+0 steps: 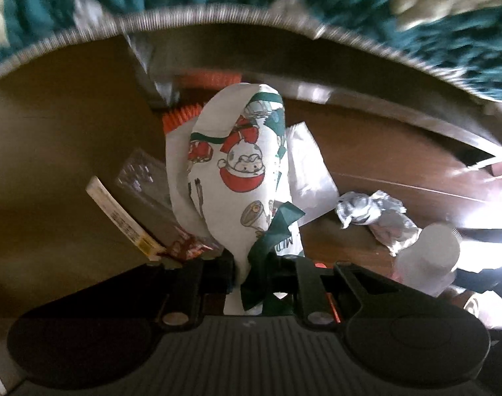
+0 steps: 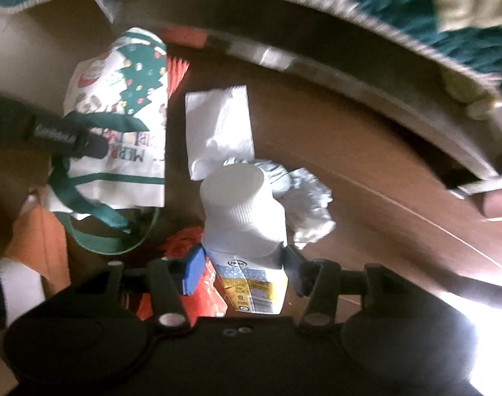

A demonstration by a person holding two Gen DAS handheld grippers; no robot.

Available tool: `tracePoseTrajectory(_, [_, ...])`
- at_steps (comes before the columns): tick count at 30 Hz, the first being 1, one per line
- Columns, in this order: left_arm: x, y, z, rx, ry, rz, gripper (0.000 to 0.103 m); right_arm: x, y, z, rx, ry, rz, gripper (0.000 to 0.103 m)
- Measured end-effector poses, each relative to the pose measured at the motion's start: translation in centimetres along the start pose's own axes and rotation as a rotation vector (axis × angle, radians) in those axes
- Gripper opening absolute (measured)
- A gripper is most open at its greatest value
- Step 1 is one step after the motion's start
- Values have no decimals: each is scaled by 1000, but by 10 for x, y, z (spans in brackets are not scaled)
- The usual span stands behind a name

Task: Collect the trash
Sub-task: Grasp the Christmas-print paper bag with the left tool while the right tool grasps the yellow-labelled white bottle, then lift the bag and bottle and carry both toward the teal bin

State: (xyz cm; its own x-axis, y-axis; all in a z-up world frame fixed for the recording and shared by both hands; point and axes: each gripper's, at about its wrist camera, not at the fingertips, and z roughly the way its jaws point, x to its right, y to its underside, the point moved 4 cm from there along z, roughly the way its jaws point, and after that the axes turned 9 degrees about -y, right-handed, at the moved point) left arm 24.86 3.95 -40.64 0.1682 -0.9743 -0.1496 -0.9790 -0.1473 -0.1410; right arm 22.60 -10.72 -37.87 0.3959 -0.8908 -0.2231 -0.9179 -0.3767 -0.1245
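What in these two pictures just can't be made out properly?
- Left wrist view: where the left gripper pinches the Christmas bag is hidden by its green handle.
- Right wrist view: the bottle label is cut off behind the right gripper.
- Both views: the rug is blurred.

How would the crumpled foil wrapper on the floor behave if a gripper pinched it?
The crumpled foil wrapper looks thin and creased, so it would probably crush further under the pads. It is likely very light. Its shiny surface may slip.
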Motion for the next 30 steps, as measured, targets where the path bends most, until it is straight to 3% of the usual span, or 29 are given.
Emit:
tracePoseTrajectory(5, [8,-1,-25,110,-91,120,15,1,2,-63,79,12,32,50])
tracePoseTrajectory(10, [16,-2,6,75,-83,133,15,5,6,-107,133,-1,66,50])
tracePoseTrajectory(15, [38,1,40,49,-30,217,15,13,-8,-93,133,-7,75,51])
tracePoseTrajectory(23, [28,1,84,-44,38,135,22,16,-22,-75,104,-30,99,51])
tracePoseTrajectory(26, [24,2,88,-49,52,106,35,15,-24,-72,95,-49,103,51])
tracePoseTrajectory(28, [20,3,84,-39,54,97,61,14,-25,-71,96,-56,107,51])
tracePoseTrajectory(30, [18,1,78,-6,41,96,66,14,-28,-70,100,-63,116,51])
